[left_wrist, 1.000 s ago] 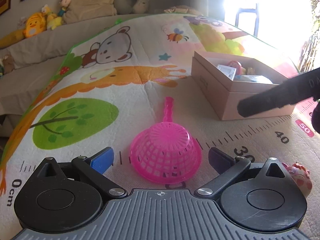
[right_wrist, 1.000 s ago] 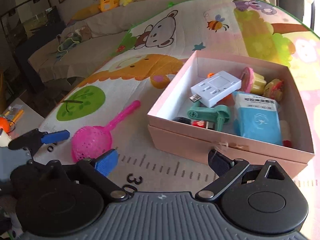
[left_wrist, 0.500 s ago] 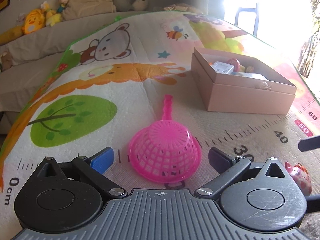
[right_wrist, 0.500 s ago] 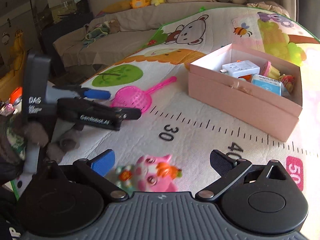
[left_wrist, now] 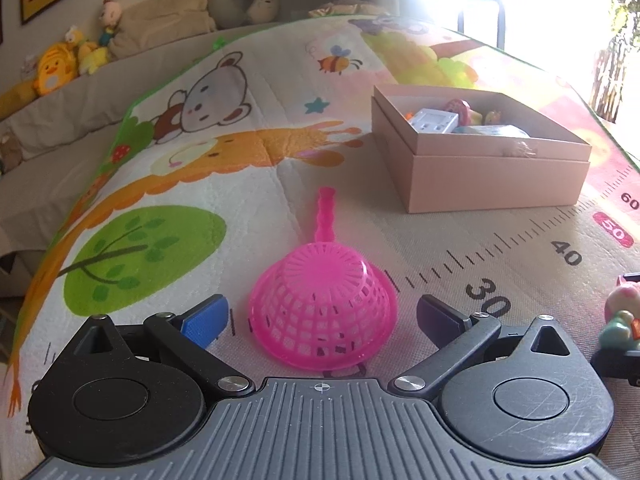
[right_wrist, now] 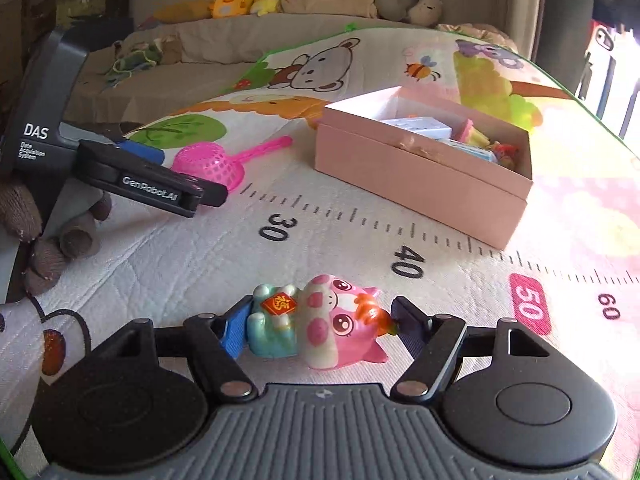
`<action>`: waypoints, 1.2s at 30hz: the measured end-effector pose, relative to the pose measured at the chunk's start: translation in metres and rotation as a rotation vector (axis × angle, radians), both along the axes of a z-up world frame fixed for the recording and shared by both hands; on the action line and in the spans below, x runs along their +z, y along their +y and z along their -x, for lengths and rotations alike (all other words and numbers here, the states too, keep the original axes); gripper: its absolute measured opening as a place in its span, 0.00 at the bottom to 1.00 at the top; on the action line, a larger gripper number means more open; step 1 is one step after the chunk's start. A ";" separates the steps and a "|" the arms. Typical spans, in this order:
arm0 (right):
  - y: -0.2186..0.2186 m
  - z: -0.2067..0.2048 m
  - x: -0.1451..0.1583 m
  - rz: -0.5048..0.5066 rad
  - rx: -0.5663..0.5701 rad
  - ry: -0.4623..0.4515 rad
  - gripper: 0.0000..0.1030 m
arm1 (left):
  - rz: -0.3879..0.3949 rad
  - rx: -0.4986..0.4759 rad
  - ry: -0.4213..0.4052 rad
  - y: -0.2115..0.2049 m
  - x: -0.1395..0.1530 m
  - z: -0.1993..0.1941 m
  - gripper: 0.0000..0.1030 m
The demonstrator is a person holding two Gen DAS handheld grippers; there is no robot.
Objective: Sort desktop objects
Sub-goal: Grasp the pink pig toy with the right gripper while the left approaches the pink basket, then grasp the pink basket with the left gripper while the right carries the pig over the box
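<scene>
The right tool (right_wrist: 318, 322) is closing around a pink pig figurine (right_wrist: 320, 326) lying on the play mat (right_wrist: 200, 256); its pads meet the toy's ends. The left tool (left_wrist: 322, 314) hangs spread apart beside an upturned pink strainer (left_wrist: 322, 316), not touching. The pink box (right_wrist: 420, 182) sits beyond.

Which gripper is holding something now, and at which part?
Neither clearly. Right gripper is closing around the lying pig figurine, fingers at its two ends. Left gripper is open.
</scene>
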State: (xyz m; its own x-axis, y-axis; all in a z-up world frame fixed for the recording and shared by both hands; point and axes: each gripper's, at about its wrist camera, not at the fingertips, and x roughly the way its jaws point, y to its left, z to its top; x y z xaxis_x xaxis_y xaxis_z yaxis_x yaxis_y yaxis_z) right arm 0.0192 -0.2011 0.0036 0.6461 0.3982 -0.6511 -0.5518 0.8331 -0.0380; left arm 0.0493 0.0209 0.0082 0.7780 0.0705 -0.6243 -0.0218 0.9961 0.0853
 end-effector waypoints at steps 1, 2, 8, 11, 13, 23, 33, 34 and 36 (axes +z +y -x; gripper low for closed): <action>-0.005 -0.002 -0.002 -0.018 -0.017 0.012 0.71 | -0.011 -0.005 0.005 -0.002 0.000 -0.002 1.00; -0.008 -0.002 -0.002 -0.032 -0.025 0.018 0.71 | -0.019 -0.006 0.012 -0.003 -0.001 -0.004 1.00; -0.006 -0.002 -0.003 -0.029 -0.028 0.018 0.80 | -0.003 0.004 0.030 0.001 0.000 -0.015 0.86; -0.006 -0.003 -0.004 -0.030 -0.032 0.023 0.81 | -0.003 -0.004 0.032 0.001 0.001 -0.013 0.85; -0.007 -0.002 -0.003 -0.030 -0.040 0.016 0.75 | -0.018 -0.022 0.028 -0.004 0.002 -0.006 0.85; -0.036 0.019 0.077 -0.093 -0.001 -0.122 0.65 | -0.062 -0.161 -0.290 -0.041 0.113 0.037 0.85; -0.075 -0.025 0.161 -0.260 -0.187 -0.277 0.65 | -0.059 -0.310 -0.440 -0.102 0.144 -0.081 0.93; -0.076 -0.031 0.159 -0.265 -0.196 -0.255 0.65 | -0.078 -0.314 -0.414 -0.106 0.133 -0.094 0.95; -0.078 -0.045 0.150 -0.261 -0.225 -0.208 0.65 | -0.092 -0.286 -0.315 -0.103 0.108 -0.113 0.94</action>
